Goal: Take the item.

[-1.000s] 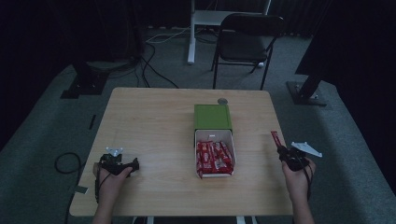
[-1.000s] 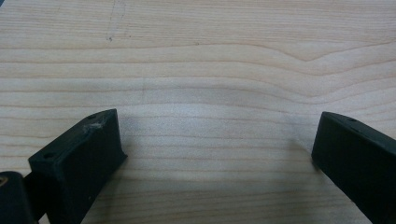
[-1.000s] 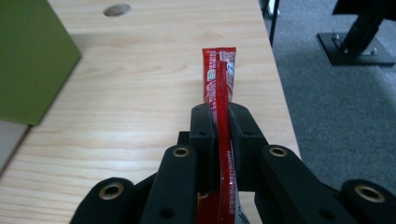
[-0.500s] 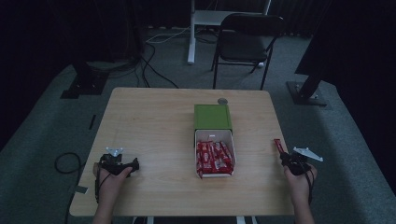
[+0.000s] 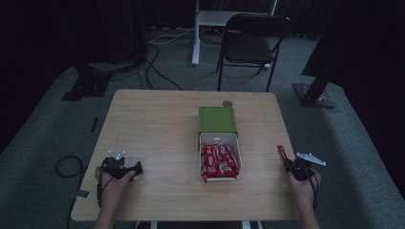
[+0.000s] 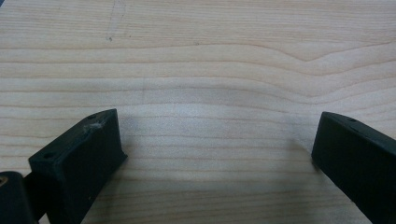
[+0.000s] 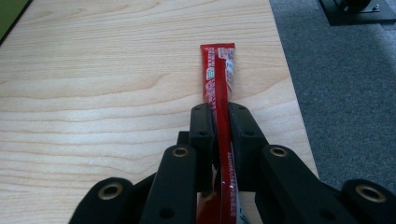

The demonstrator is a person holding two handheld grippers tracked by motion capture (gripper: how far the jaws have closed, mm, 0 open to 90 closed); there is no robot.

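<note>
My right gripper point(image 5: 288, 164) pinches one thin red foil sachet point(image 5: 282, 152) right of the green-lidded white cardboard box point(image 5: 218, 138), whose packets blur uncountably. Left gripper view: jaws spread, empty. Right gripper view: the sachet's point(image 7: 221, 93) tail is cut off.

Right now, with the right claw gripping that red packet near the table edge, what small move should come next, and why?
Probably lower the right claw and release: its jaws are shut on the slim red wrapped packet, held beside the light wooden table's right edge, away from the white tray of red packets.
</note>
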